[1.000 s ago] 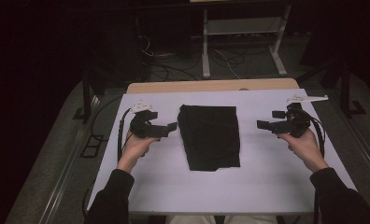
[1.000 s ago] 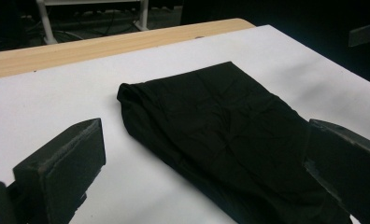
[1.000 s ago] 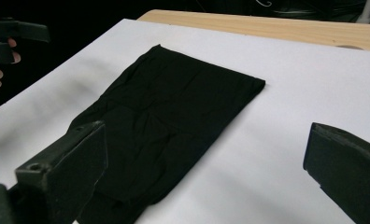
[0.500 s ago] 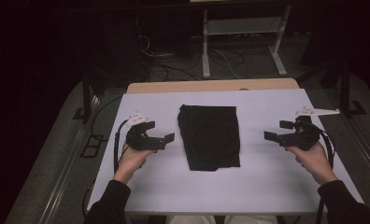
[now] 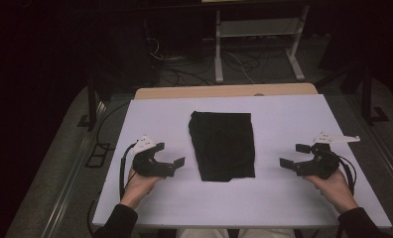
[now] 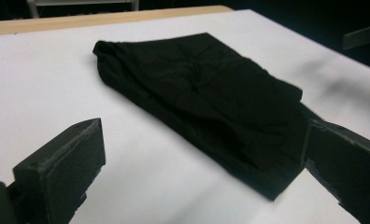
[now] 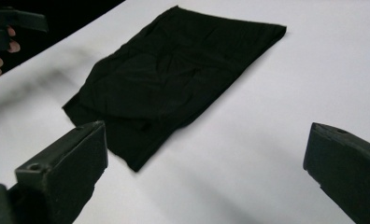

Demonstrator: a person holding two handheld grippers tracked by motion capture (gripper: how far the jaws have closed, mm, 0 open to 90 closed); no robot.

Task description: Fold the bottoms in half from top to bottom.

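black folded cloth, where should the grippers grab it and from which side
Probably the two near corners of the black folded cloth. It lies flat on the white table, its near edge slightly raised where the layers stack. The left gripper and right gripper, both open, flank it, so each could come in low from its own side.

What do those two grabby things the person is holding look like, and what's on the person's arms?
Each one is a chunky black tool with two flat, blocky black jaws. The left gripper and the right gripper both carry a pale three-cornered plate on top, and a black cable loops from the back of each. The person wears dark long sleeves down to the wrists.
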